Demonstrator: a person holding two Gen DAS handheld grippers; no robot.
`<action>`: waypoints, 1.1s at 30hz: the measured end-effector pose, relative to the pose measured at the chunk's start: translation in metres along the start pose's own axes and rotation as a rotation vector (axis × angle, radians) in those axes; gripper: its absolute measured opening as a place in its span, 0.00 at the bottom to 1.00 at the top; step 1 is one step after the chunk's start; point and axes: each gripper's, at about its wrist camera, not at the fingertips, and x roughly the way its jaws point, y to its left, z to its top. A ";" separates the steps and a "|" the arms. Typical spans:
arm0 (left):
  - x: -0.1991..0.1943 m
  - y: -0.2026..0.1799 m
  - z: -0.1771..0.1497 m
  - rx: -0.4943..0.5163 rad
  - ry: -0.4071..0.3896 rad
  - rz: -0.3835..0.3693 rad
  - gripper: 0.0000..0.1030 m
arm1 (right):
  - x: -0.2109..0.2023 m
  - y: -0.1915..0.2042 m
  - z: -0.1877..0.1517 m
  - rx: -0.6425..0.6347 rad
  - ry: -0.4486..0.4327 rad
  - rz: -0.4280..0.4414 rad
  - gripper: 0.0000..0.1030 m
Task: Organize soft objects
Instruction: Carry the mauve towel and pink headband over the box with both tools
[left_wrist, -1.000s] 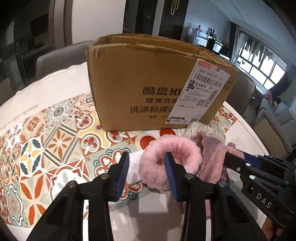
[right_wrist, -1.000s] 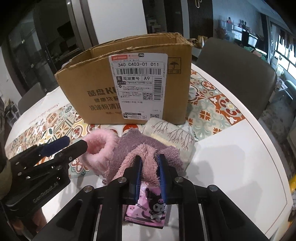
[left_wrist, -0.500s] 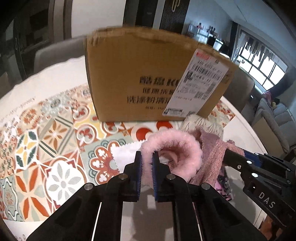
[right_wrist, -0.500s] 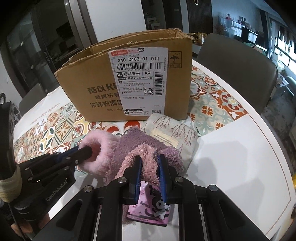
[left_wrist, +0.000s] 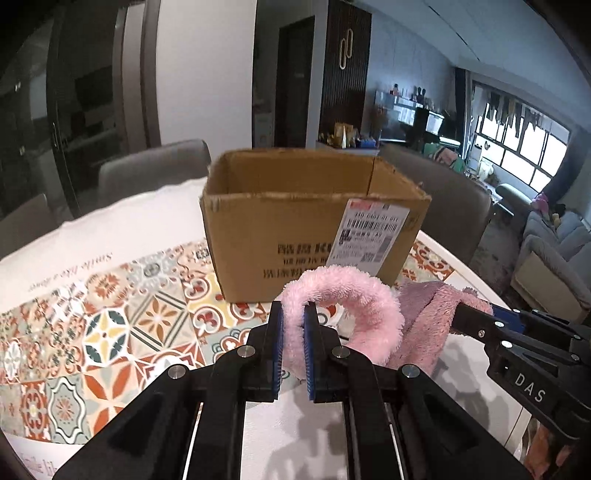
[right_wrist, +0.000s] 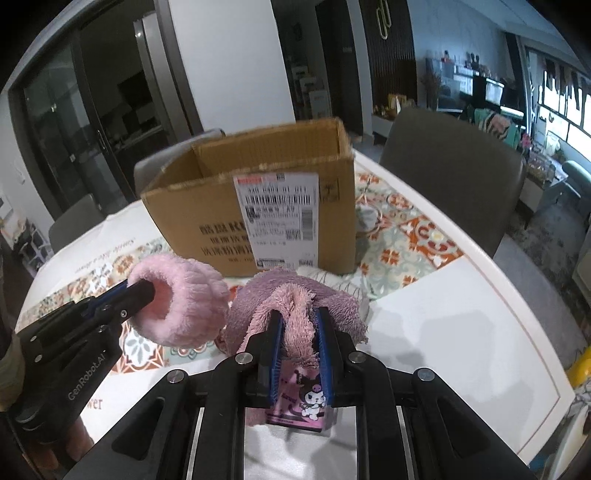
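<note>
The open cardboard box sits at twelve o'clock on the patterned tablecloth; what little shows of its inside looks bare. The left gripper is clamped on a fluffy pale-pink ring, lifted clear of the cloth. At its three o'clock, the right gripper pinches a shaggy mauve-pink towel above a cartoon-printed pink packet.

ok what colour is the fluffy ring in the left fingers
Light pink. The ring shows best in the left wrist view.
</note>
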 end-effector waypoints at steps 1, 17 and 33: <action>-0.005 -0.001 0.001 0.004 -0.010 0.004 0.11 | -0.004 0.000 0.001 -0.001 -0.010 -0.001 0.18; -0.055 -0.011 0.024 0.028 -0.122 0.023 0.11 | -0.057 0.001 0.022 -0.002 -0.171 0.023 0.18; -0.072 -0.006 0.067 0.048 -0.239 0.037 0.11 | -0.079 0.003 0.061 -0.001 -0.323 0.012 0.18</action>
